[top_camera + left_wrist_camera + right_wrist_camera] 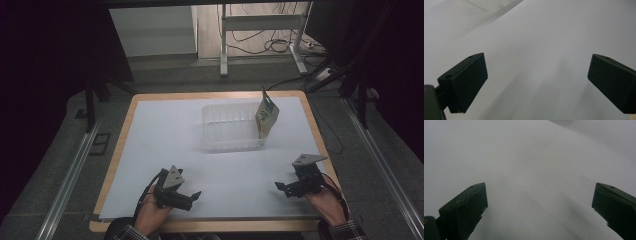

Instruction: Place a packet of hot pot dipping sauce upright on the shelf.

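A clear plastic tub stands on the white sheet past the table's middle. A green and cream pouch leans upright against the tub's right end. My left gripper rests low over the sheet near the front left, held by a hand, jaws wide apart with nothing between them. My right gripper sits near the front right, also held by a hand, open and empty. Both grippers are well short of the tub.
The wooden table edge frames the white sheet. Beyond the table stand a white metal frame with loose cables on the floor. Metal rails run along both sides of the table.
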{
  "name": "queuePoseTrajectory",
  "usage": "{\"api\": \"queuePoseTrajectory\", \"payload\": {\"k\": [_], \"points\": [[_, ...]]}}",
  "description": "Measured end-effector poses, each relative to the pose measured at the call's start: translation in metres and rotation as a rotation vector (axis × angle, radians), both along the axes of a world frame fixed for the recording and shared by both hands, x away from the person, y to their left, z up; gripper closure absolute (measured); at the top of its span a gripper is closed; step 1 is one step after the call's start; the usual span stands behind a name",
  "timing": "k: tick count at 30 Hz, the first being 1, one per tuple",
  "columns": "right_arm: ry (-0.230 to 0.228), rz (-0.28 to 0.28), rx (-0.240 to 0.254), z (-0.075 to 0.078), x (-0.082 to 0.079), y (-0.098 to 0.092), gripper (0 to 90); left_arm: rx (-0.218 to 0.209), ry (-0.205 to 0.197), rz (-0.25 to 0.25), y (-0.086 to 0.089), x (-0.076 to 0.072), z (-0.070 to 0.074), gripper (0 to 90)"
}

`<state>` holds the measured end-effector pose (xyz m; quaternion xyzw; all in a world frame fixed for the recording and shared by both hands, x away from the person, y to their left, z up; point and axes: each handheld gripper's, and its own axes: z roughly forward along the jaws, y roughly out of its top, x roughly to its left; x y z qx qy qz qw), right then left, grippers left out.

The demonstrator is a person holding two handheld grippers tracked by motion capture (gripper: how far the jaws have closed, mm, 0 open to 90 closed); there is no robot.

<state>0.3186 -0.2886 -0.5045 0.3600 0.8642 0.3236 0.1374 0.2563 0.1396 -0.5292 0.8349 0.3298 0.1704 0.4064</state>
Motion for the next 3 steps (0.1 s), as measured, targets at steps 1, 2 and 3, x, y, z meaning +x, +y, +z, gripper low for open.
{"api": "queuePoseTrajectory", "payload": {"k": [1,2,3], "points": [[0.003,-0.001,-0.001,0.0000,-0.0002,0.0002,0.2,0.001,-0.001,0.000,-0.0002,0.0001,0.0000,2.5],[0.004,0.000,-0.002,0.0001,-0.0002,0.0003,0.2,0.002,0.000,-0.001,-0.0004,0.0003,-0.0001,2.5],[0.005,0.000,-0.002,0.0000,-0.0001,0.0002,0.2,0.002,0.000,-0.001,-0.0004,0.0003,-0.0001,2.5]]}}
